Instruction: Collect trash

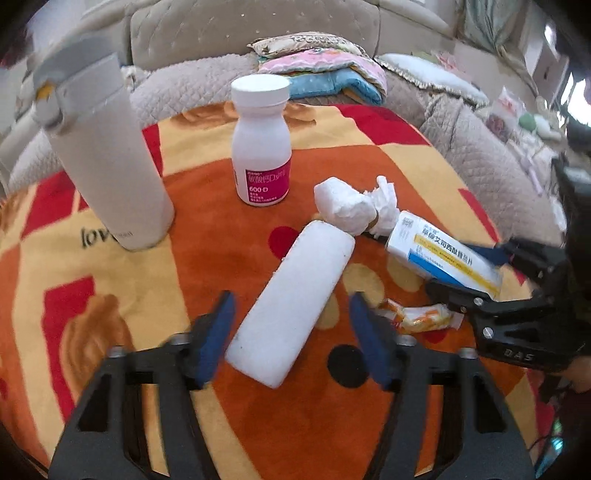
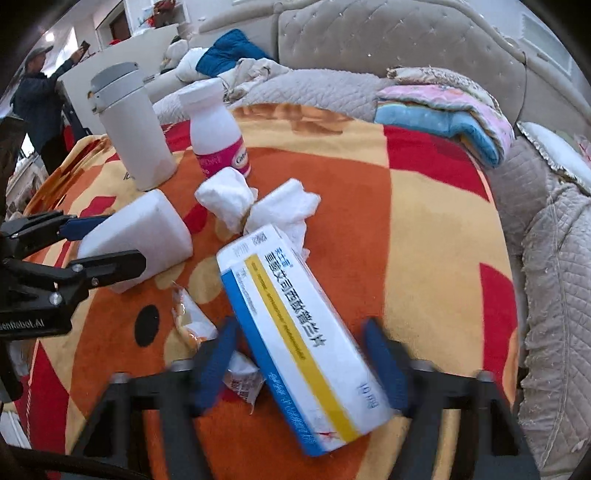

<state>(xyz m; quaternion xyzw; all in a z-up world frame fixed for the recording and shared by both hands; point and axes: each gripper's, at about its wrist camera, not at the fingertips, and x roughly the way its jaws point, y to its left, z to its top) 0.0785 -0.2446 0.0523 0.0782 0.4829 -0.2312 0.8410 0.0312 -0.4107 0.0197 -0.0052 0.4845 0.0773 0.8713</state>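
Note:
A white foam block lies on the orange patterned cloth, between the fingers of my left gripper. The jaws stand open, with a gap on each side of the block. A white medicine box with blue and yellow stripes lies between the fingers of my right gripper, also open and slightly clear of it. Beyond both sits a crumpled white tissue wad. An orange-and-white snack wrapper lies between the two grippers, and a torn piece of wrapper rests by the right gripper's left finger.
A tall white thermos and a white pill bottle with a pink label stand upright at the back. Folded blankets and a beige sofa lie beyond the cloth. A person stands far off at the left.

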